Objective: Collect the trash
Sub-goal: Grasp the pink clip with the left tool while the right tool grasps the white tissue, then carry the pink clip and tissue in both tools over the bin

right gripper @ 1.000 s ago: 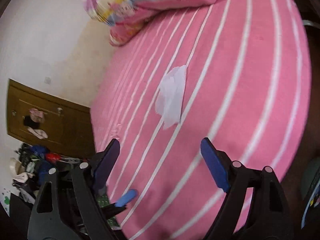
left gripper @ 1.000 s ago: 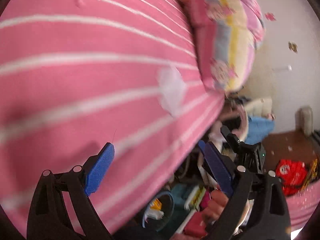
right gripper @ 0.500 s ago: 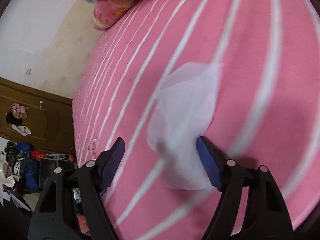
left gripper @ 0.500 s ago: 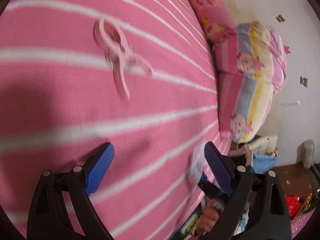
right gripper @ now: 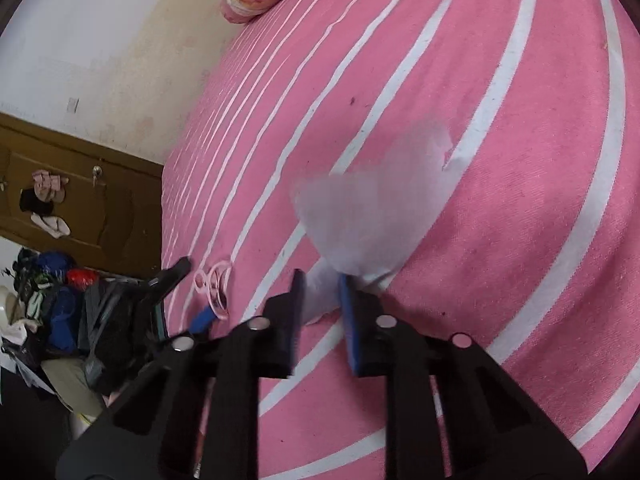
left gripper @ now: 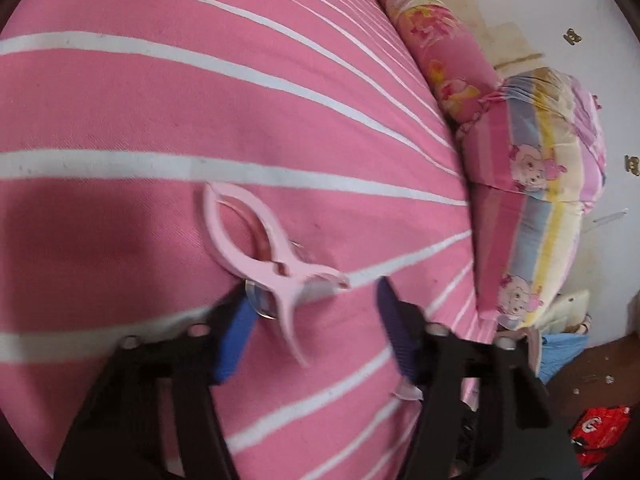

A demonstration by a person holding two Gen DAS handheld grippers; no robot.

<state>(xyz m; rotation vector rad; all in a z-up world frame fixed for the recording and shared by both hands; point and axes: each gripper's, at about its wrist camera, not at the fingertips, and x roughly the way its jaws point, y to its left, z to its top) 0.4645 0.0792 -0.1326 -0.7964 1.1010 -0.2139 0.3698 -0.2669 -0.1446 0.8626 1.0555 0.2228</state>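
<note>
A white tissue [right gripper: 372,208] lies on the pink striped bed [right gripper: 500,80]. My right gripper [right gripper: 322,300] has its jaws closed narrow on the tissue's near end. A pale pink clothes clip [left gripper: 264,256] lies on the bed [left gripper: 160,92] in the left wrist view, with a small clear round thing under it. My left gripper [left gripper: 316,320] is open, its fingers on either side of the clip's near end, just above the sheet. The clip [right gripper: 214,286] and the left gripper's blue pad [right gripper: 202,318] also show in the right wrist view.
Two patterned pillows [left gripper: 536,184] lie at the head of the bed by the wall. A brown door [right gripper: 60,200] with hung socks stands beyond the bed. Clothes and bags [right gripper: 52,300] are piled on the floor. A red packet [left gripper: 596,428] lies on the floor.
My right gripper has closed on the tissue's near end. My left gripper has moved up to the pink clip and narrowed around it.
</note>
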